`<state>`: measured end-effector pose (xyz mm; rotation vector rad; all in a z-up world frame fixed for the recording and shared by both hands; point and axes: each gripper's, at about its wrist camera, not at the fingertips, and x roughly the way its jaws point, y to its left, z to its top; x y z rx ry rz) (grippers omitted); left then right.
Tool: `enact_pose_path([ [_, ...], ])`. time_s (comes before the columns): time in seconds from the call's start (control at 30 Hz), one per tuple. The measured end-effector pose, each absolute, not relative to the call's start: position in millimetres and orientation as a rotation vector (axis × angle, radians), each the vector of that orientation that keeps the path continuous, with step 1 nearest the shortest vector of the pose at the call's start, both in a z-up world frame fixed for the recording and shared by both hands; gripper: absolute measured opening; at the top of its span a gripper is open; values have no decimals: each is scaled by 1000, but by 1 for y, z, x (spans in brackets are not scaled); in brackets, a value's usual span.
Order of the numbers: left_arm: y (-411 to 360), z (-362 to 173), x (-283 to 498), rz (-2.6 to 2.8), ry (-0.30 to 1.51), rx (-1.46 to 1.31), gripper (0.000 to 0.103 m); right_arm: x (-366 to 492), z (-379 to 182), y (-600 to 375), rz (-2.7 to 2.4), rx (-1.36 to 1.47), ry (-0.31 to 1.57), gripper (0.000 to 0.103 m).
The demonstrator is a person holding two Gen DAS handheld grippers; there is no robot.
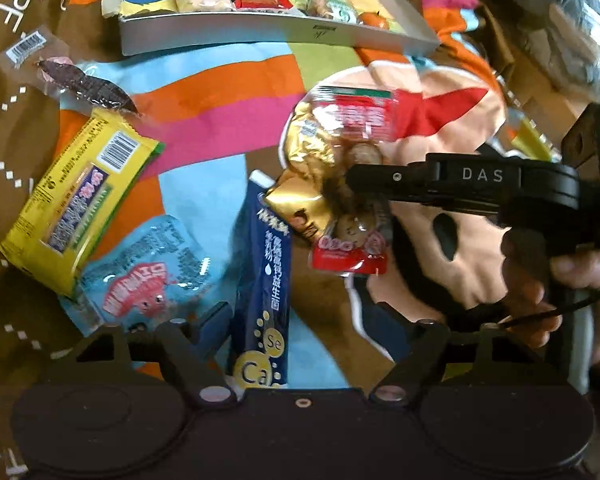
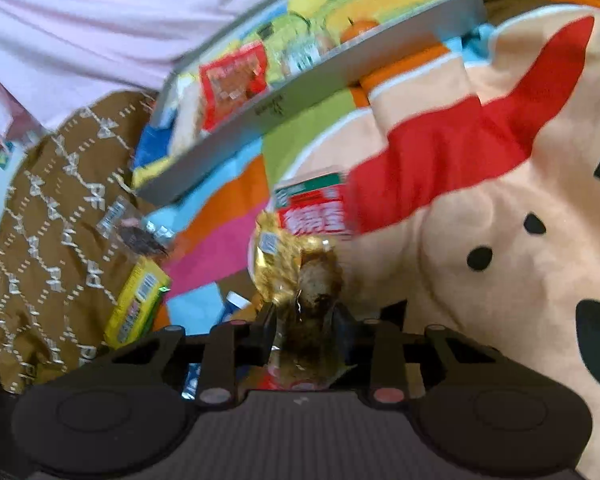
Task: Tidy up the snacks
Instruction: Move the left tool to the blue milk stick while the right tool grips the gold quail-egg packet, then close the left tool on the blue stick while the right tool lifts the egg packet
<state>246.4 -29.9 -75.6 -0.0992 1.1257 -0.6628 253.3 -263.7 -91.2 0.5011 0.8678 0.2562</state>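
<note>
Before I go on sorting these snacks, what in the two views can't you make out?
- Left gripper fingers: left wrist view, cut off near the camera mount.
- Gold-and-red snack packet: right wrist view, label motion-blurred; lower part hidden between the right gripper fingers.
- Grey tray contents: both views, blurred, far side cut off.
</note>
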Motion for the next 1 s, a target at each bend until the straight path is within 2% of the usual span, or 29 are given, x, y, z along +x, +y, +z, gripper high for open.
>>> enact_pose_path([
  [0.03, -30, -75, 246, -660, 1121, -101, 75, 253, -90, -264, 269, 504, 862, 35],
  [0.17, -32, -81, 250, -619, 1124, -64, 59, 257, -94, -260, 321, 507, 881, 35],
  [0.27, -35, -90, 254, -591, 1148, -16, 56, 258, -97, -251, 369, 495, 903, 38],
  [0.33, -38, -92, 253, -593, 1142, 18, 56, 258, -97, -245, 400, 478, 910, 44],
  [0.4, -41, -92, 252, -589, 1138, 43, 55, 259, -101, -238, 423, 450, 935, 56],
  [0.47, -42, -93, 252, -579, 1137, 62, 52, 259, -105, -232, 420, 423, 956, 61],
  [0.53, -43, -93, 254, -566, 1138, 66, 48, 260, -112, -227, 417, 411, 983, 61],
  [0.7, -36, -93, 257, -525, 1158, 26, 35, 254, -111, -224, 383, 382, 963, 46],
  [0.9, -31, -90, 250, -465, 1223, -65, 34, 245, -100, -228, 322, 322, 968, 37],
  [1.0, -30, -90, 242, -479, 1245, -107, 34, 230, -85, -218, 276, 127, 924, 38],
])
